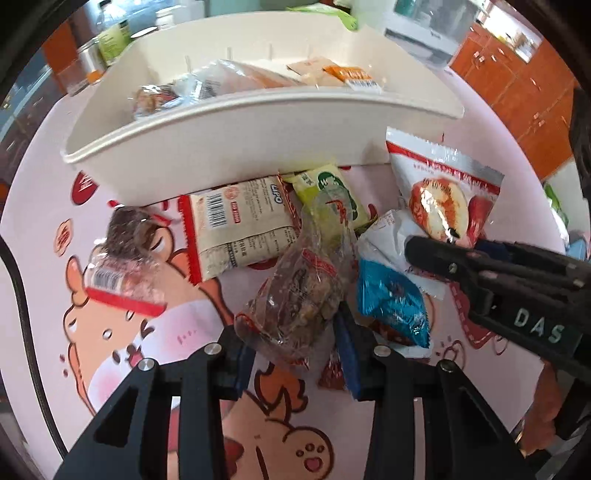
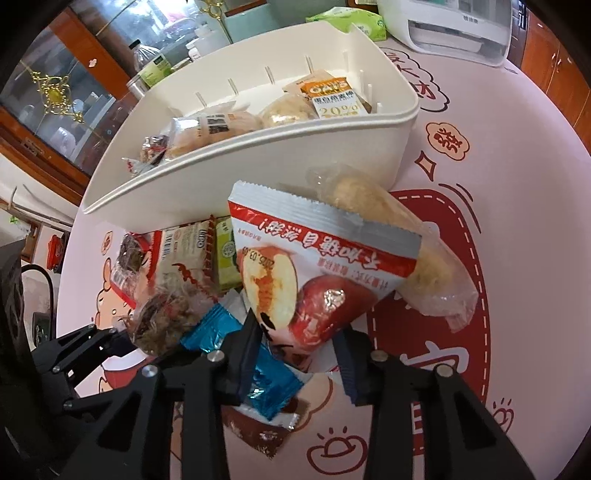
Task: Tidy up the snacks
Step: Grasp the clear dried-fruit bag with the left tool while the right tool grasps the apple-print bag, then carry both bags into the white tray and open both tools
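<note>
A white bin (image 1: 236, 136) (image 2: 258, 162) holds several snack packets. More snacks lie on the pink cartoon mat in front of it. My left gripper (image 1: 291, 354) has its jaws around a clear pack of brown nut bar (image 1: 295, 295), closed against its lower end. My right gripper (image 2: 299, 350) (image 1: 461, 266) holds the bottom edge of a red-and-white apple-chip bag (image 2: 314, 266) (image 1: 443, 192), lifted above the pile. A blue packet (image 2: 255, 365) (image 1: 391, 299) lies under it.
On the mat: a white cracker pack with a barcode (image 1: 240, 225), a green packet (image 1: 328, 188), a clear packet with a red strip (image 1: 122, 266) and a clear pack of pale puffs (image 2: 406, 254). A white appliance (image 2: 454, 26) stands behind the bin.
</note>
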